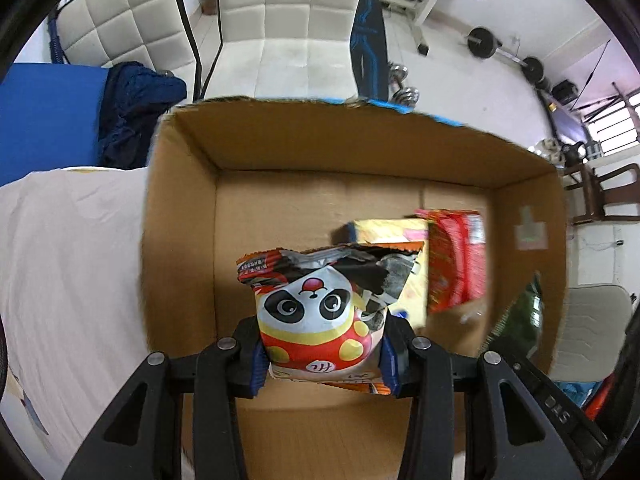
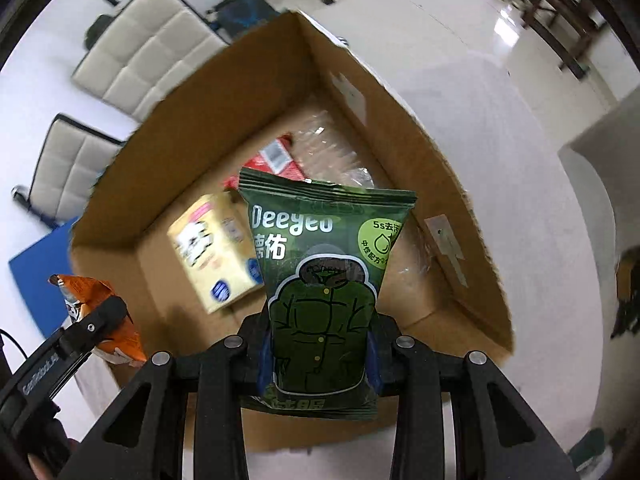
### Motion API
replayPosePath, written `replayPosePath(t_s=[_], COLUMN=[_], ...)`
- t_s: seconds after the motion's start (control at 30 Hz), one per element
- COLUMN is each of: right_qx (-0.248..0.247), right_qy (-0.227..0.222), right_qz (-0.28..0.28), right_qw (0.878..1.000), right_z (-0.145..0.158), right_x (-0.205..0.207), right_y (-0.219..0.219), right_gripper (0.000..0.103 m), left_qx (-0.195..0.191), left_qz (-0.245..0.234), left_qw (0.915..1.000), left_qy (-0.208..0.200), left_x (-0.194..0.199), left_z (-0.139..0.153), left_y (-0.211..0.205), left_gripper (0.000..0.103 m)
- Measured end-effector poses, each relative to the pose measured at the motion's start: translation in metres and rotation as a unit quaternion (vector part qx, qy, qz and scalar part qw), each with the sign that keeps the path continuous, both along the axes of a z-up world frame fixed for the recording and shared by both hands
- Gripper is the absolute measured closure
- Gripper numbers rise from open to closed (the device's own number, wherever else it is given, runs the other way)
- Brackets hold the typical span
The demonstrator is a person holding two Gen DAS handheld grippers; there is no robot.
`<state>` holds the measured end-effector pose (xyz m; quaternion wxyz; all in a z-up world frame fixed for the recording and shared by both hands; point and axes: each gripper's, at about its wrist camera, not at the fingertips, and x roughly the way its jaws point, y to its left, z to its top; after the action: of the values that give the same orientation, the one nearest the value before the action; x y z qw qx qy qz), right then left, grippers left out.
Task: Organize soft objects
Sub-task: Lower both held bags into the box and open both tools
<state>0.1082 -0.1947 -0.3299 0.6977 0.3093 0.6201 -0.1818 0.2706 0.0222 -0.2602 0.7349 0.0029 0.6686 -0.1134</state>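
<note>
My left hand-held gripper (image 1: pixel 323 354) is clamped on the panda snack bag (image 1: pixel 320 316), held above the open cardboard box (image 1: pixel 180 208). My right hand-held gripper (image 2: pixel 318 354) grips the green Deeyeo pack (image 2: pixel 324 292) over the same box, where a yellow pack (image 2: pixel 214 252) and red pack (image 2: pixel 276 162) lie on its floor.

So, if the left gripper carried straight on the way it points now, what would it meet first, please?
Probably the bare floor of the cardboard box. The left gripper, shut on the panda packet, aims there; the yellow pack lies slightly right, though depth is unclear.
</note>
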Motion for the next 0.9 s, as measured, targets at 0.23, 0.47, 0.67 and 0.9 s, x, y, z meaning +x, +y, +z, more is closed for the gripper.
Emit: replayPosePath(t_s=[0.23,0.47,0.67,0.9], right_qx=[-0.006,0.005,-0.004,-0.003], right_qy=[0.034,0.081,0.068,0.046], right_qz=[-0.008,0.010,0.028,0.051], right_qw=[0.999,0.997,0.997,0.998], right_z=[-0.040,-0.069,-0.064,-0.042], right_x=[0.015,0.027,0.034,0.039], right_y=[0.008,0.013,0.024,0.036], right_gripper=[0.065,0.062,0.033,0.020], left_qx=[0.024,0.040,0.037,0.022], left_qz=[-0.014,-0.003,0.005,0.012], left_qw=[0.9992,0.9980,0.9977,0.9984], left_qy=[0.029,0.049,0.057,0.050], left_x=[0.029,0.047,0.051,0.050], left_z=[-0.041,-0.058,-0.055,-0.032], left_y=[-0.009,-0.012,-0.009,-0.003], left_gripper=[0.062,0.060,0.054,0.053])
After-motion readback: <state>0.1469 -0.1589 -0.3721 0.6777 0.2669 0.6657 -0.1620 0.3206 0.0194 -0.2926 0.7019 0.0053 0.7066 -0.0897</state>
